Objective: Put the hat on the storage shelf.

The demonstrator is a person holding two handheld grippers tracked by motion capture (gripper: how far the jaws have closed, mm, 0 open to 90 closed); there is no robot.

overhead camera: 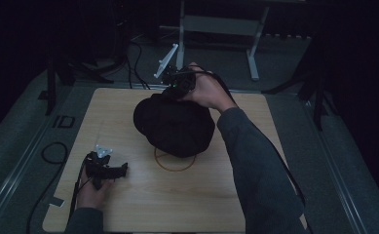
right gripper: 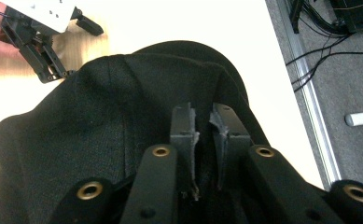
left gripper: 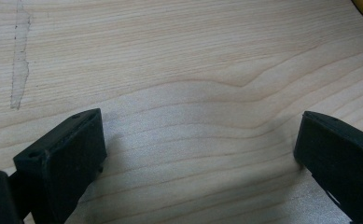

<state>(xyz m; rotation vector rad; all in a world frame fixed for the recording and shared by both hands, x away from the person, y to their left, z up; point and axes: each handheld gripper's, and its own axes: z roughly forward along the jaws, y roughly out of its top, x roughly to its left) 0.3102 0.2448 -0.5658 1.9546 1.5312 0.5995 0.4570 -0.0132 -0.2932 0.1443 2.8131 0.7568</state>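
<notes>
One black cap is pinched near the bench's far edge by the right gripper, jaws narrow on its fabric. The left gripper is rested by the near left corner, jaws wide.

Left gripper jaws gape (nothing between) over the wooden table.

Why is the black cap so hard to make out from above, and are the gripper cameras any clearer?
High view: dim room, so the black cap is a dark blob on the table. Right gripper view: the tabletop is blown out white, but the fabric weave shows. Left gripper view: evenly lit, sharp wood grain, soft shadow beneath the jaws.
</notes>
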